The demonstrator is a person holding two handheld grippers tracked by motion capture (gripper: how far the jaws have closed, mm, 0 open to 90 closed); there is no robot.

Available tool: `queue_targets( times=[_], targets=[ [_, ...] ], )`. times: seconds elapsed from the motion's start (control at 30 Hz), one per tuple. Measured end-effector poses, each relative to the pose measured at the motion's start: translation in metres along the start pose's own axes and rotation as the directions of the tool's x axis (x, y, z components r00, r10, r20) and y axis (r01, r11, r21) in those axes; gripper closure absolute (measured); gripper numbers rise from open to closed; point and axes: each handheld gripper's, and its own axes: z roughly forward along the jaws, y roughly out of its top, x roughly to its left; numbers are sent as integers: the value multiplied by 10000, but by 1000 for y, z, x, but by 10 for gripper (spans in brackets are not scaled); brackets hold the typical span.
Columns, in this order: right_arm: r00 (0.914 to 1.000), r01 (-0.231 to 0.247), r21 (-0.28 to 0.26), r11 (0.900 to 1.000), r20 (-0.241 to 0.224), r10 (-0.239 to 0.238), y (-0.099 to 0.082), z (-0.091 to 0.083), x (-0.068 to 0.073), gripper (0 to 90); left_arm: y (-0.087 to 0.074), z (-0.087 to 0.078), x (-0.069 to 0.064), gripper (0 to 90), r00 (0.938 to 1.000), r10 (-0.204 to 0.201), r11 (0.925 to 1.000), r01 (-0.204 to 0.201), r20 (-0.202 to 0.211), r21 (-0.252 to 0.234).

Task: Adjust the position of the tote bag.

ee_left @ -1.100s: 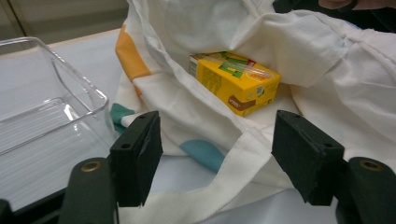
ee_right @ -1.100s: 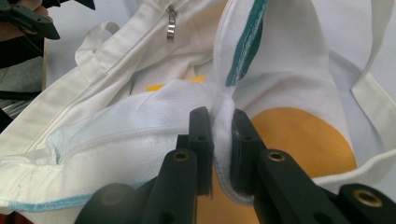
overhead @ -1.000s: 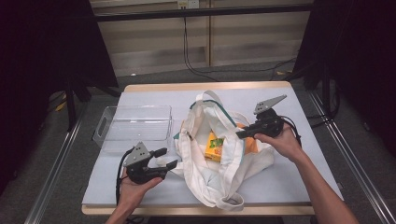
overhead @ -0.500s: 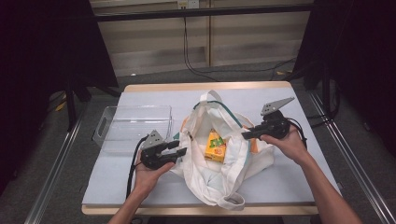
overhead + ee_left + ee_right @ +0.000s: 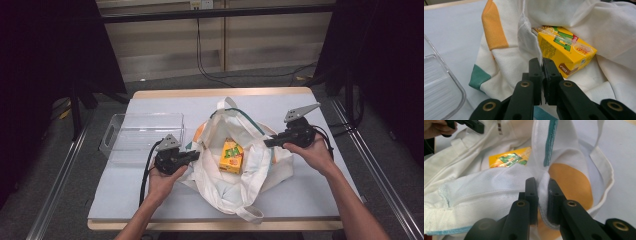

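Both of our grippers pinch the white cloth bag's (image 5: 235, 175) rim: the left gripper (image 5: 541, 63), its jaws just closing, and the right gripper (image 5: 541, 182). A yellow juice carton (image 5: 231, 156) lies inside, between them.

A white cloth bag (image 5: 235, 165) with orange and teal patches lies open mid-worktop, nearer the front edge; a yellow drink carton (image 5: 231, 156) lies tilted inside.

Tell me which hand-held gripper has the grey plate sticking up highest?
The right hand-held gripper, pinching the white tote bag rim on the side away from the clear plastic tray. Its plate tilts up; the left hand-held gripper has a flatter one.
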Motion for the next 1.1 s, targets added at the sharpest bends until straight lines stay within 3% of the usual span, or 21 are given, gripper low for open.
queue_targets(
  times=[0.1,0.27,0.33,0.37,0.67,0.73,0.93,1.1],
  targets=[
    [9998,-37,137,9999,186,34,-1,-2,-3,816,1,-2,0,873,9999,109,9999,-109,-35,45],
    [9955,-66,355,9993,943,32,-6,-7,-9,821,6,-16,7,876,9996,-268,9996,268,-59,-62],
    [9957,-76,381,9992,926,40,-7,-8,-10,822,7,-19,8,877,9992,-354,9994,353,-164,-51],
    [9928,-104,471,9988,1197,47,-8,-10,-13,824,8,-21,9,878,9989,-448,9989,446,-130,-122],
    [9848,-454,558,9974,1698,353,-13,-19,-25,832,11,-26,12,879,9989,-359,9993,355,-305,-117],
    [9797,-467,804,9957,1982,299,-15,-23,-28,835,10,-26,13,880,9985,-373,9993,376,-409,61],
    [9722,-576,986,9935,2317,334,-24,-28,-34,838,8,-29,16,880,9971,-387,9988,407,-649,290],
    [9735,-500,858,9951,2269,293,-25,-29,-31,838,8,-25,13,879,9989,-319,9992,327,-332,246]
  ],
)
